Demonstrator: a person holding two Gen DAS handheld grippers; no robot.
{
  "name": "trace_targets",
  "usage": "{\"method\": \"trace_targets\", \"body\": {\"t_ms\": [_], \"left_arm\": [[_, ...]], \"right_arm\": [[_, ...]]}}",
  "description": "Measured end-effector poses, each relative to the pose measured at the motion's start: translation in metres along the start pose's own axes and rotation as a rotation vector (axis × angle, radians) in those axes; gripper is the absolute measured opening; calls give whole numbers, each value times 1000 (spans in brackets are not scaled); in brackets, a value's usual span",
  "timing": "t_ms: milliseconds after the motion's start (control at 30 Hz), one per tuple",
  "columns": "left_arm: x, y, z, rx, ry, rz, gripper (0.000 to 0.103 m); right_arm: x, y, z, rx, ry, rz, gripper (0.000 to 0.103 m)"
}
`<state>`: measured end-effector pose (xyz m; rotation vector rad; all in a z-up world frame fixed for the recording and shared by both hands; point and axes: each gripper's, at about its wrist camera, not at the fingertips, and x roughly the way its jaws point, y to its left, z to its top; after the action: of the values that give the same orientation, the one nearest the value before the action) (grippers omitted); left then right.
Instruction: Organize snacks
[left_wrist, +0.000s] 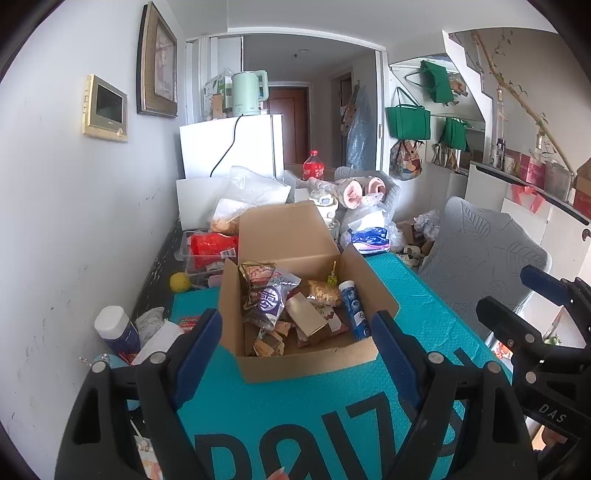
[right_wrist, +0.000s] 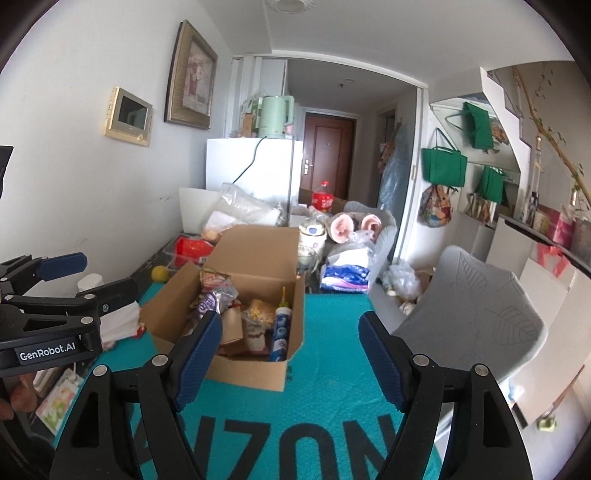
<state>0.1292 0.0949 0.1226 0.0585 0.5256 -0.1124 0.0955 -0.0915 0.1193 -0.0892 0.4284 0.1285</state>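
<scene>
An open cardboard box (left_wrist: 306, 365) (right_wrist: 247, 373) stands on the teal mat (left_wrist: 424, 314), holding several snacks. Among them are a blue tube (left_wrist: 354, 310) (right_wrist: 281, 332) along its right wall, a purple-and-white packet (left_wrist: 273, 299), a gold carton (left_wrist: 306, 314) and a bag of nuts (left_wrist: 325, 291). My left gripper (left_wrist: 297, 317) (right_wrist: 98, 275) hovers open just short of the box's front, with nothing between its blue pads. My right gripper (right_wrist: 291, 319) (left_wrist: 513, 291) is open and empty too, to the right of the box over the mat.
Left of the box lie a clear bin with a red packet (left_wrist: 210, 249), a yellow ball (left_wrist: 180, 282) and a white-capped bottle (left_wrist: 114, 328) by the wall. A grey chair (left_wrist: 480, 243) stands at the mat's right. Behind are plastic bags, a cola bottle (left_wrist: 313, 168) and a white fridge (left_wrist: 229, 147).
</scene>
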Motion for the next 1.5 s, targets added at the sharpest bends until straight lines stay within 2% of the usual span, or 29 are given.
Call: {"method": "trace_targets", "body": {"t_ms": [267, 533, 1500], "left_arm": [[5, -4, -21, 22, 20, 16, 83], [10, -9, -33, 34, 39, -4, 83], [13, -23, -35, 16, 61, -44, 83]], "right_arm": [[4, 5, -24, 27, 47, 15, 77], [7, -2, -36, 36, 84, -28, 77], [1, -7, -33, 29, 77, -39, 77]]}}
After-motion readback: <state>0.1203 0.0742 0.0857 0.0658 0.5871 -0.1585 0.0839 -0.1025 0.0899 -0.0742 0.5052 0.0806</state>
